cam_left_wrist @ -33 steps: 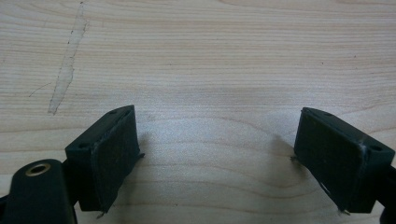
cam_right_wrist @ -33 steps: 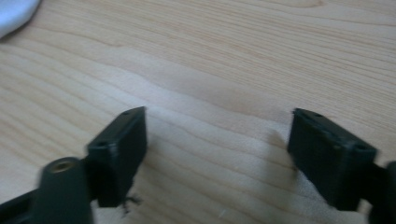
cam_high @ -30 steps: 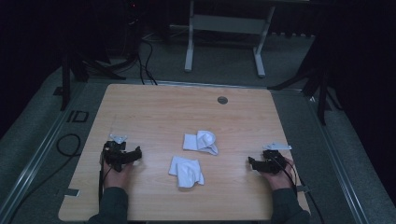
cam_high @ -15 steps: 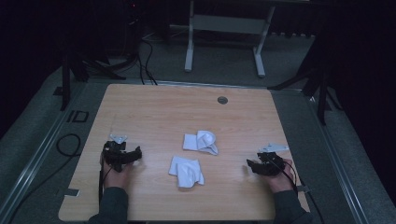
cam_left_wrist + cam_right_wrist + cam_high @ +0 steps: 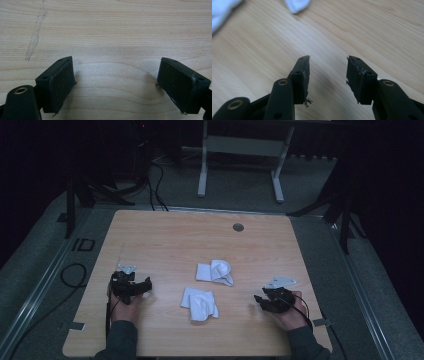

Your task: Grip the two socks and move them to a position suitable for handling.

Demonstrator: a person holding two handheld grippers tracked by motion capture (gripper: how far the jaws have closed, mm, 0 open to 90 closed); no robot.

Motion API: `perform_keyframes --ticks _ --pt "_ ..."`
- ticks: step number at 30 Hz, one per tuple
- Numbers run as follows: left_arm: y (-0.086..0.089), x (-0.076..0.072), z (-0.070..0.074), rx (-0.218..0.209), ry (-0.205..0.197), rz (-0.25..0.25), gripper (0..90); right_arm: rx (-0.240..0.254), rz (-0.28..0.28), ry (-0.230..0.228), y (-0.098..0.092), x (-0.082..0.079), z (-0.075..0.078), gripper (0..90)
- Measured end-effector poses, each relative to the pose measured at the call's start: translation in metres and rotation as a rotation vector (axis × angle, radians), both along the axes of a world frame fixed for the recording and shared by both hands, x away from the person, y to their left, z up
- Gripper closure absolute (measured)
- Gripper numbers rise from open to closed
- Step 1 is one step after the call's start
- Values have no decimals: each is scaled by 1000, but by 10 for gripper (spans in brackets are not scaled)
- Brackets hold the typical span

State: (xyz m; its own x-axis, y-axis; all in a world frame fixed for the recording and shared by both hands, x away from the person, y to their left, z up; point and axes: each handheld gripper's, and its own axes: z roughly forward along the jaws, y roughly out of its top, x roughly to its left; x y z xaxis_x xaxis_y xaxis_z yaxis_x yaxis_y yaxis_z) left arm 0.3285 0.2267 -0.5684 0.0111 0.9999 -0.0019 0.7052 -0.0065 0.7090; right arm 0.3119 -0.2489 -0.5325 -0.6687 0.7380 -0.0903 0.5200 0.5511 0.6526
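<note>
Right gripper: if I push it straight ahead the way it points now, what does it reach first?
Probably the nearer white cloth. The right gripper points across the table toward it, jaws apart with nothing between them and bare wood ahead. Its own view shows white cloth further along, slightly left; depth is unclear.

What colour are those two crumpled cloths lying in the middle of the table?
Both cloths are plain white with no pattern; the high view shows them best.
</note>
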Motion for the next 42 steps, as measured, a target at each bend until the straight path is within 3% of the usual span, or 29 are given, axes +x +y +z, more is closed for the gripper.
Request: perform_keyframes --ticks 13,31,42 --pt "0 0 0 0 1 0 140 -17 142 23 40 -11 7 574" --pt "0 0 0 -2 -1 2 140 -11 273 46 77 -13 18 574" --pt "0 0 0 -1 -1 2 141 1 322 54 102 -16 20 563"
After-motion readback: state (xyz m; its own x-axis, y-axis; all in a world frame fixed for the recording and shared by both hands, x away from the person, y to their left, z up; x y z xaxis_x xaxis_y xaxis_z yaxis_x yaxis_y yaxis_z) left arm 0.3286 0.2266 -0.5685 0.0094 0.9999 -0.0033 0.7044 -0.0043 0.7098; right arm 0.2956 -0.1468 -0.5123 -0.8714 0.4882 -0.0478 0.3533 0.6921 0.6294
